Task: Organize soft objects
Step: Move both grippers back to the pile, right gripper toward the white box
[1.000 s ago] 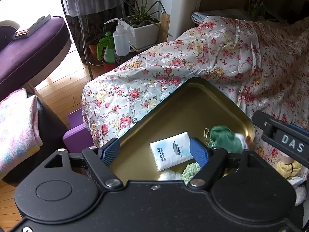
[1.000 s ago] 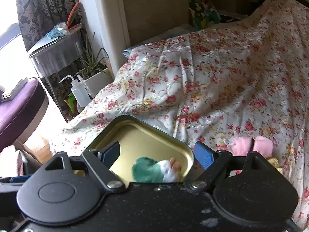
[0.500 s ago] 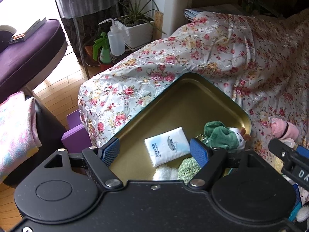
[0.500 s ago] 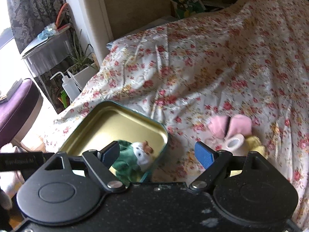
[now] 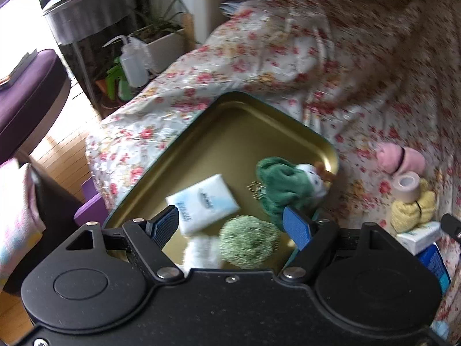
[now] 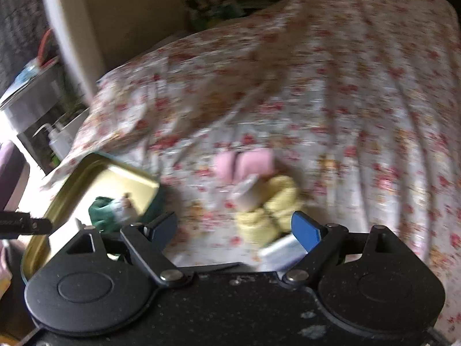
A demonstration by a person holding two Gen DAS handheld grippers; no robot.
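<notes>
A gold tin tray (image 5: 268,121) lies on the floral bed cover (image 5: 360,66) at frame centre and holds four things – a white tissue pack (image 5: 203,201), a green plush toy (image 5: 283,184), a green scrubby ball (image 5: 247,240) and a white fluffy piece (image 5: 201,252). The left gripper (image 5: 233,226) hangs over it, jaws wide apart with nothing gripped. At lower centre of the right wrist view, the right gripper (image 6: 234,230) has just been opening – its jaws empty – above a yellow cloth bundle (image 6: 273,204), tape roll (image 6: 249,194) and pink item (image 6: 245,164) on the cover.
</notes>
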